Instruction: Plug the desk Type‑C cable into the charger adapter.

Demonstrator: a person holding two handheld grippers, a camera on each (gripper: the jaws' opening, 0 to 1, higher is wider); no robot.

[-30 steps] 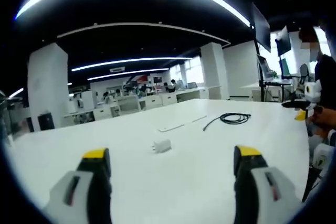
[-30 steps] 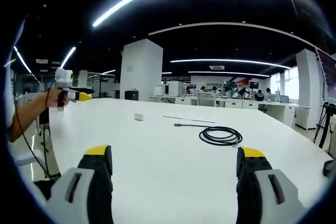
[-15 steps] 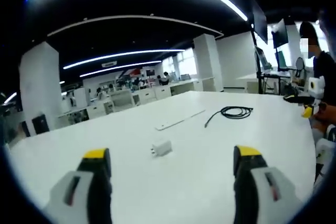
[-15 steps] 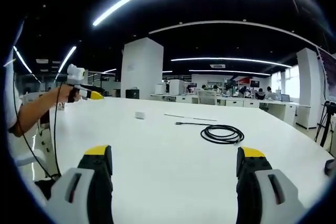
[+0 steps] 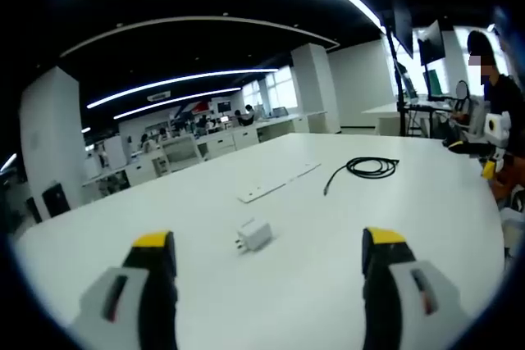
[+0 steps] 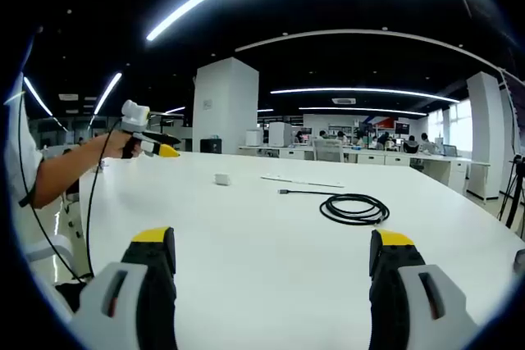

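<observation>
A small white charger adapter (image 5: pixel 255 234) lies on the white table (image 5: pixel 328 235), just beyond my open left gripper (image 5: pixel 267 264). The black Type-C cable (image 5: pixel 367 168) is coiled farther off to the right, one end stretched out straight. In the right gripper view the same cable (image 6: pixel 351 207) lies ahead and right of centre, and the adapter (image 6: pixel 221 179) sits far off to the left. My right gripper (image 6: pixel 275 264) stands open above the table with nothing between its jaws. The left gripper (image 6: pixel 149 142), held in a hand, shows at the far left of the right gripper view.
A flat white strip (image 5: pixel 277 183) lies on the table behind the adapter. The right gripper (image 5: pixel 480 145), held by a person, shows at the right edge of the left gripper view. Office desks, pillars and a tripod (image 5: pixel 408 96) stand beyond the table.
The left gripper has come closer to the adapter, which now sits larger and nearer the jaws. In the right gripper view the hand with the left gripper has moved inward over the table.
</observation>
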